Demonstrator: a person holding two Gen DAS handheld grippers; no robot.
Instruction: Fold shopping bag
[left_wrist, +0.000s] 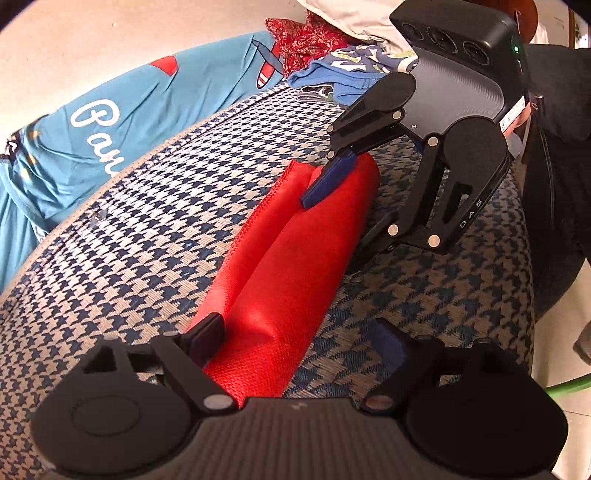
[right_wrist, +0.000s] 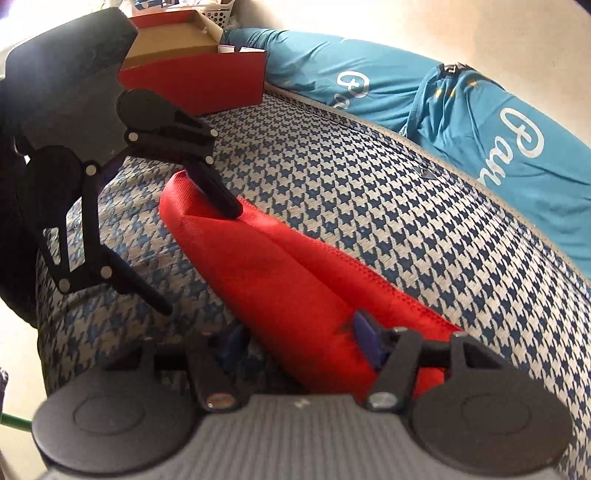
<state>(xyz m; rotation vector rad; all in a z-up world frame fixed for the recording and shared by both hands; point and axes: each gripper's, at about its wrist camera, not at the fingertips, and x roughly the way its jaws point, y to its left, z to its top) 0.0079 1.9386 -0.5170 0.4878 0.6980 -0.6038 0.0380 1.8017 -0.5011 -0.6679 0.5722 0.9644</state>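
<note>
The red shopping bag (left_wrist: 295, 251), folded into a long narrow strip with a crease down its middle, lies on a blue-and-white houndstooth mat (left_wrist: 155, 229). My left gripper (left_wrist: 297, 339) straddles one end of it, open. One of its fingers (left_wrist: 207, 336) touches the bag's edge, the other stands apart on the mat. From the right wrist view, the left gripper (right_wrist: 201, 260) has one tip on the bag (right_wrist: 280, 273). My right gripper (right_wrist: 299, 341) grips the other end. One pad digs into the crease and the other sits at the side edge, with the puffy fold between them.
Teal cloth with white lettering (left_wrist: 96, 122) runs along the mat's far edge against a pale wall. A heap of clothes (left_wrist: 332, 55) lies beyond one end and an open red cardboard box (right_wrist: 195, 74) beyond the other. The mat's near edge drops to the floor (left_wrist: 554, 369).
</note>
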